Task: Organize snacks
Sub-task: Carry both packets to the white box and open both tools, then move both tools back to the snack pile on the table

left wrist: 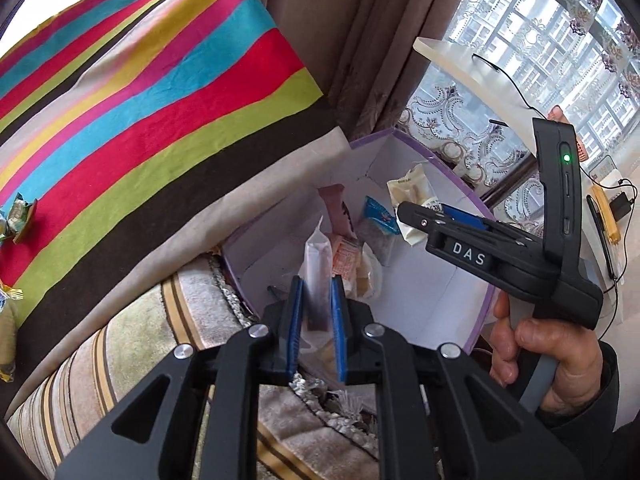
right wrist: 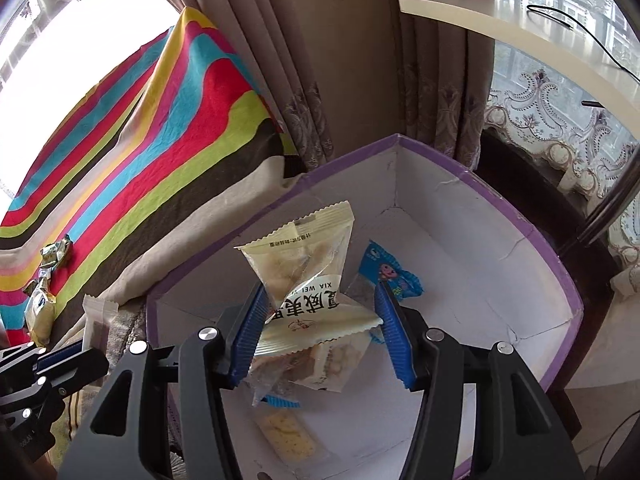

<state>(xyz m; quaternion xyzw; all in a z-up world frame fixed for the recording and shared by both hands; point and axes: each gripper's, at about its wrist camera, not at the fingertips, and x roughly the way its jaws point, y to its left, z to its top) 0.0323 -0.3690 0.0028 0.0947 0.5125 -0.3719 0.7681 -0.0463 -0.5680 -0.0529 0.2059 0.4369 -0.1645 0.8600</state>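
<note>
A purple-rimmed white box [left wrist: 412,152] [right wrist: 516,216] stands beside the striped cloth and holds several snack packets. My left gripper [left wrist: 316,284] is shut on a white packet with a dark filling [left wrist: 318,264], held over the box's near edge; it also shows in the right wrist view [right wrist: 96,320]. My right gripper [right wrist: 322,292] hangs over the box with its jaws wide apart; a cream packet with Chinese print [right wrist: 308,256] sits between them against the left pad, falling or just freed. In the left wrist view the right gripper [left wrist: 404,210] is over the box with that packet [left wrist: 412,188].
Loose wrapped snacks lie on the striped cloth [left wrist: 160,100]: green-gold ones [left wrist: 18,216] [right wrist: 56,254] and a yellow packet [right wrist: 40,312]. A blue packet [right wrist: 388,270] and a cracker packet [right wrist: 288,436] lie in the box. Curtains and a white curved shelf [right wrist: 520,28] stand behind.
</note>
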